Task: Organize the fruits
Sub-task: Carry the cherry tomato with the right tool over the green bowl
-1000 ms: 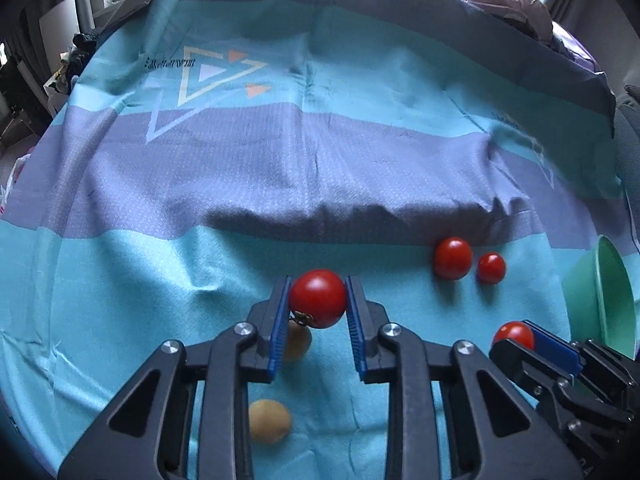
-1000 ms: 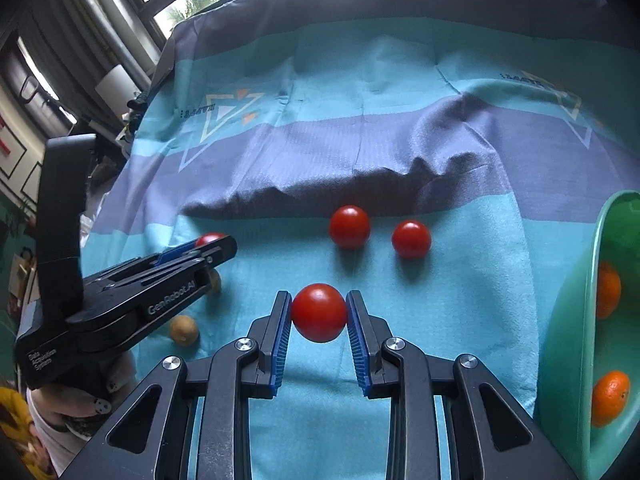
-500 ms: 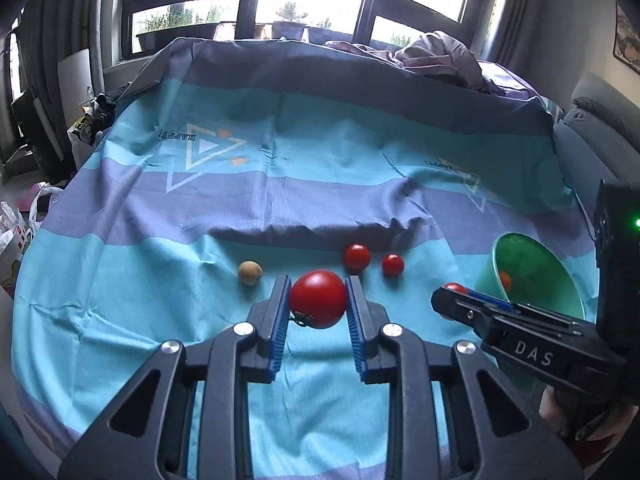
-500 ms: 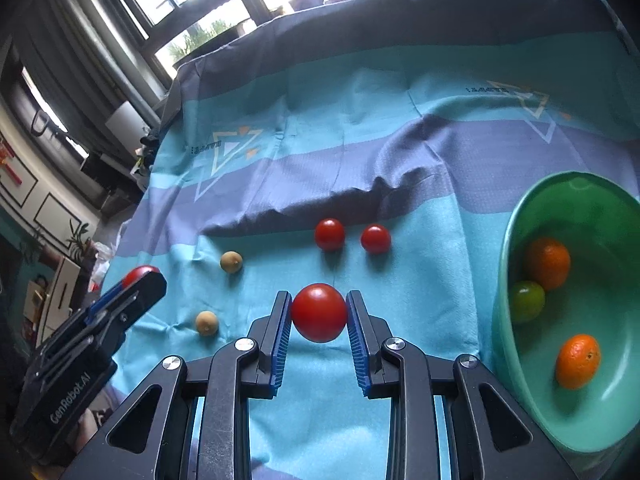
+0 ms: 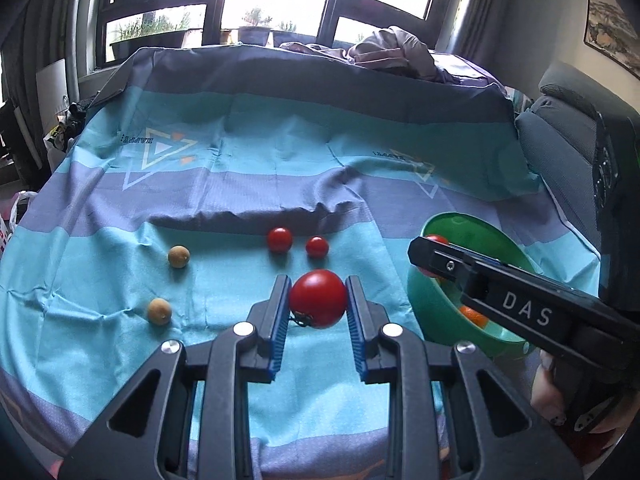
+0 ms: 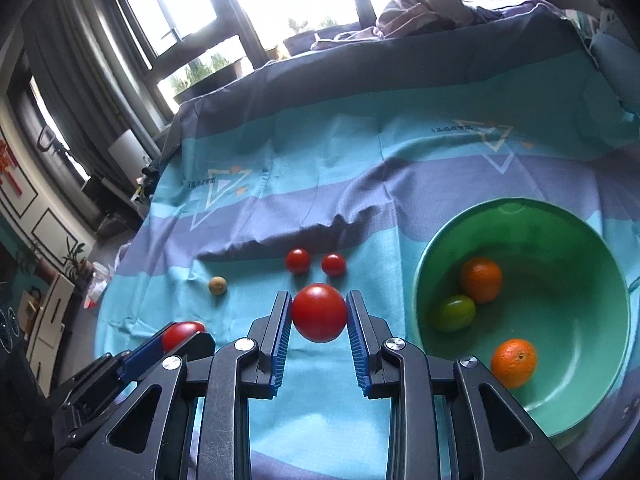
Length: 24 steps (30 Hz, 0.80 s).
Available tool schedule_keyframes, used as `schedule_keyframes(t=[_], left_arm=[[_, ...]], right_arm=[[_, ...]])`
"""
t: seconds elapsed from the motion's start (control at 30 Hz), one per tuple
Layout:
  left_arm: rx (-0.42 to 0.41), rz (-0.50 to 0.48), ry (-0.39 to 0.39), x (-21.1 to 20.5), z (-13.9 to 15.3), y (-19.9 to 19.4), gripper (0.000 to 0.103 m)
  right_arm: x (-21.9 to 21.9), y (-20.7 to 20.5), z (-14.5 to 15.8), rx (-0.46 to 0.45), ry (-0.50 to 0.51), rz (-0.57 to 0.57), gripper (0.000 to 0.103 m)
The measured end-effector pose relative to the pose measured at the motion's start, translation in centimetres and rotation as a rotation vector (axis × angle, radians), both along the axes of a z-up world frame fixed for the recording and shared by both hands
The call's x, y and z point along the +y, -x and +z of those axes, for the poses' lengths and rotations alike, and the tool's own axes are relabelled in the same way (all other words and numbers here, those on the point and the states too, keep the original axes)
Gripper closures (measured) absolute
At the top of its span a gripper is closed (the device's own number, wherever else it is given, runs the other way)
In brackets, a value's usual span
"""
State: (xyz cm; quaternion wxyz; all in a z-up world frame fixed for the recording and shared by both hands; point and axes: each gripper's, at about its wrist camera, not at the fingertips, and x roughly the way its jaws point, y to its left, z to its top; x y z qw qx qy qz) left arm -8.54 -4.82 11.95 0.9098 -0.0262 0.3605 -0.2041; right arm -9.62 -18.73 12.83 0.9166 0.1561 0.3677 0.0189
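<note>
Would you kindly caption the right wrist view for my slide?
Right gripper holds a tomato beside a green bowl of citrus on a striped cloth.

This is a lived-in room of a home. A teal and grey-blue striped cloth (image 5: 248,184) covers the bench, which stands before dark-framed windows (image 5: 280,0) with potted plants (image 5: 254,28) on the sill. Rumpled bedding or clothes (image 5: 392,52) lie heaped at the far edge. A framed picture (image 5: 612,36) hangs on the right wall, above a grey upholstered seat (image 5: 560,120). Curtains (image 6: 80,64) hang beside the glass.
</note>
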Motion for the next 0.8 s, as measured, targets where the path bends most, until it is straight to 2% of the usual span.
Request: schedule_keyframes(t=[0.27, 0.47, 0.67, 0.8], left_arm=[[-0.023, -0.055, 0.018, -3.0, 1.2, 0.6, 0.076], [-0.017, -0.141, 0.036, -6.2, 1.8, 0.6, 0.076], [0.016, -0.231, 0.019, -10.3, 1.0, 0.6, 0.076], [0.057, -0.28, 0.019, -12.6, 0.1, 0.2, 0.076]], right_arm=[[-3.3, 2.4, 1.9, -0.078, 0.0, -0.076, 0.073], [-6.9, 4.4, 2.7, -0.12, 0.01, -0.177, 0.073], [-10.3, 5.4, 2.1, -0.093, 0.019, -0.288, 0.073], [-11.8, 5.2, 0.9, -0.054, 0.004, -0.318, 0.073]])
